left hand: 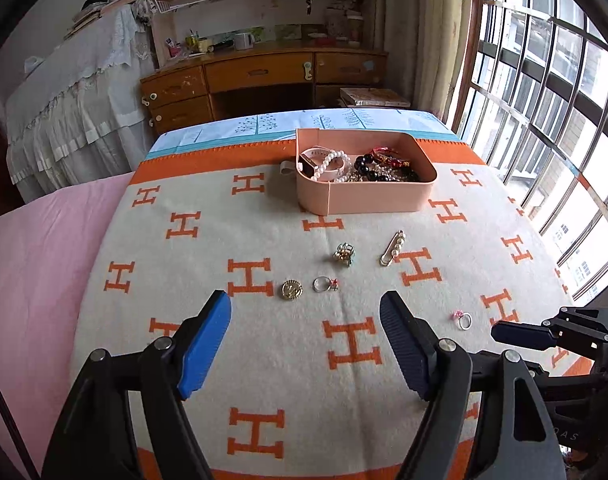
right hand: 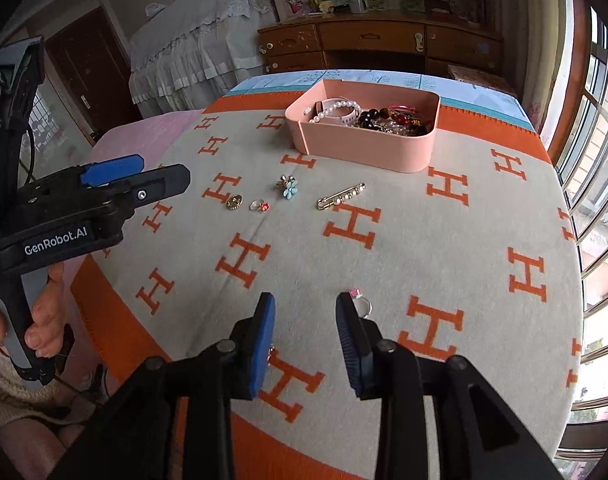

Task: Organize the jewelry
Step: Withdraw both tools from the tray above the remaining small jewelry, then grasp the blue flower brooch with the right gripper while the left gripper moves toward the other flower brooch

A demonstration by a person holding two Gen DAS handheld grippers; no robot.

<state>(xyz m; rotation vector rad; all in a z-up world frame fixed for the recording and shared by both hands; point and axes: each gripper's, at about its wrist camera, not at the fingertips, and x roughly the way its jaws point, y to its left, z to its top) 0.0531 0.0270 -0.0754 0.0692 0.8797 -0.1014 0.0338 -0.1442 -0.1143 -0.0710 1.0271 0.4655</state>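
- Your right claw point(right hand: 306, 308) sits lowest and nearest in its own view, blue pads parted to a modest gap with nothing between them.
- Just beyond its right fingertip point(right hand: 346, 312) lies the small silver ring with a pink stone point(right hand: 362, 302), flat on the cream blanket patterned with orange H letters point(right hand: 464, 240). The ring is slightly right of the claw's centre line and partly hidden by that fingertip, so I cannot tell whether they touch.
- Your left claw point(left hand: 306, 312) stands wide and empty. From it the same ring point(left hand: 463, 319) is off to the right, so the right hand is clearly the nearer one for this piece.
- Judging by that, you should shift the right claw a little rightward and forward to bracket the ring before closing.
- Farther out, in a loose row, lie a round gold brooch point(left hand: 291, 290), a silver ring with a red stone point(left hand: 324, 284), a gold flower clip with a pale blue bloom point(left hand: 344, 255), and a gold pin set with pearls point(left hand: 392, 248), its long axis running near-left to far-right.
- At the far end sits the pink rectangular plastic box point(left hand: 368, 200), already holding bead bracelets; five pieces remain outside it.
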